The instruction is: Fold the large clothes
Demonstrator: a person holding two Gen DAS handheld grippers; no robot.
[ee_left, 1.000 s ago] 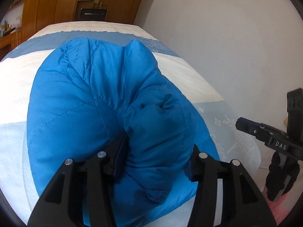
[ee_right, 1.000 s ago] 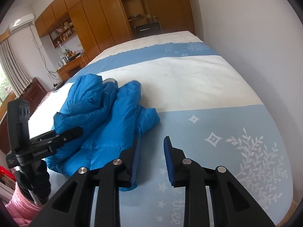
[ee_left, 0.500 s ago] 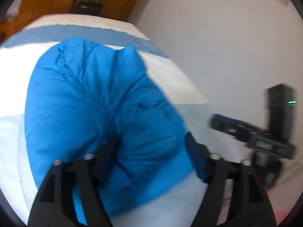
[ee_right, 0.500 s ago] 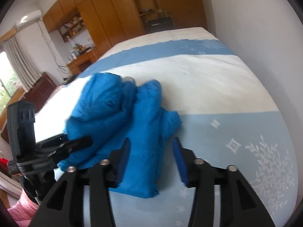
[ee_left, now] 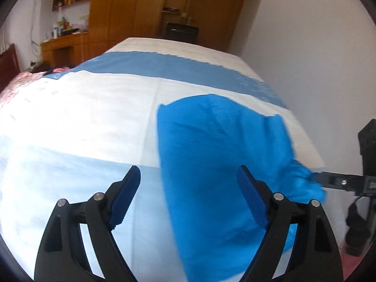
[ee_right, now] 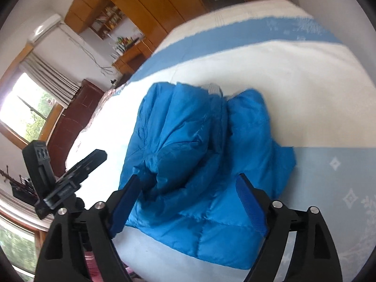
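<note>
A bright blue quilted puffer jacket [ee_left: 218, 155] lies bunched on the bed [ee_left: 82, 117], toward its right side. It also shows in the right wrist view [ee_right: 202, 155], folded into a thick bundle. My left gripper [ee_left: 188, 195] is wide open and empty, above the jacket's left edge. My right gripper [ee_right: 188, 199] is wide open and empty, just above the near part of the bundle. The right gripper's tip [ee_left: 338, 183] shows at the jacket's right corner in the left wrist view.
The bed has a white and light-blue striped cover [ee_right: 293, 70]. A white wall [ee_left: 317, 58] runs along its right side. Wooden wardrobes [ee_left: 131, 7] and a desk [ee_left: 63, 44] stand beyond the far end. A window [ee_right: 25, 110] is at the left.
Both grippers opened wide. The left one let go of the jacket and swung left, so the jacket now sits to the right. The right one moved over the bundle.
</note>
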